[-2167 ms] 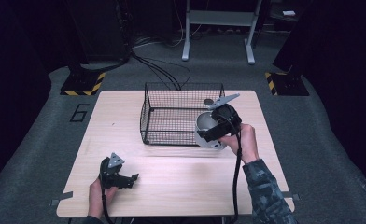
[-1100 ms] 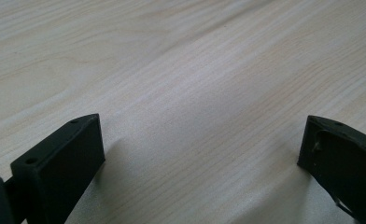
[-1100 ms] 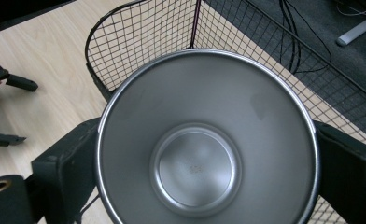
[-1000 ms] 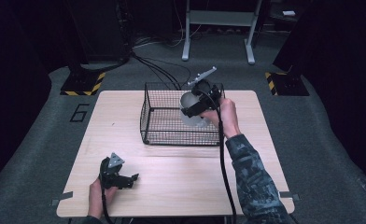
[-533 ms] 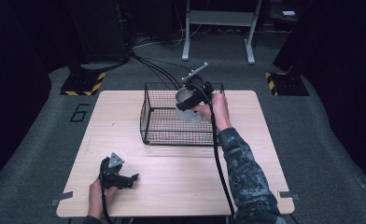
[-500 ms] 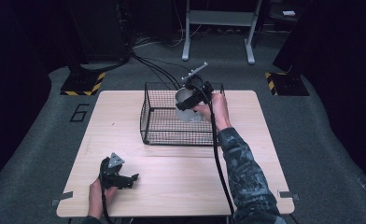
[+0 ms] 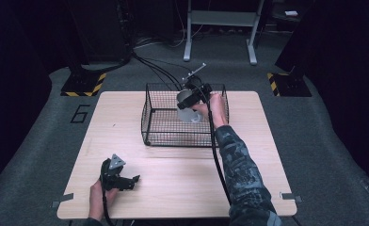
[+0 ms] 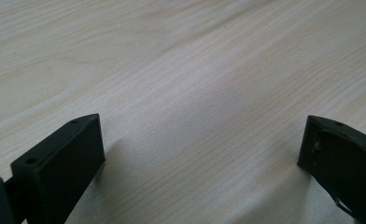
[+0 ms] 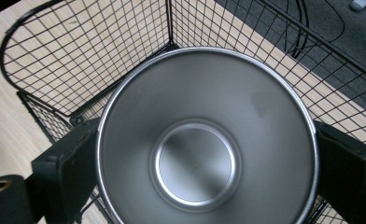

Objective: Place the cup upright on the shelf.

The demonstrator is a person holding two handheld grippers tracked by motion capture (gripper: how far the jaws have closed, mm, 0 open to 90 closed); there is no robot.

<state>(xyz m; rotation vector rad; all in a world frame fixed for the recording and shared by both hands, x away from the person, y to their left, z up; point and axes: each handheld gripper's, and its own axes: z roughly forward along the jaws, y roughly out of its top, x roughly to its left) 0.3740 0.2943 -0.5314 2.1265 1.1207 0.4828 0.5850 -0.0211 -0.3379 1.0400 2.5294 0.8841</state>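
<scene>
A steel bowl (image 9: 204,144) is clamped between the jaws of my right gripper (image 7: 190,104), which holds it inside the top of the black wire basket (image 7: 159,136). In the high view the bowl (image 7: 190,114) hangs above the basket's floor, toward its right half. In the right gripper view I look straight into the bowl's empty inside, with the basket's mesh (image 9: 83,56) behind it. My left gripper (image 7: 126,181) rests low on the table near the front left, its jaws wide apart over bare wood (image 8: 200,107).
The light wooden table (image 7: 267,155) has open surface left, right and in front of the basket. Dark carpet surrounds it. Black cables (image 7: 154,70) run off behind the basket, and a metal stand (image 7: 220,28) is at the back.
My right gripper has carried the bowl from the basket's right outer side up over its rim and leftward, and now down into the basket. The left gripper has stayed put.
</scene>
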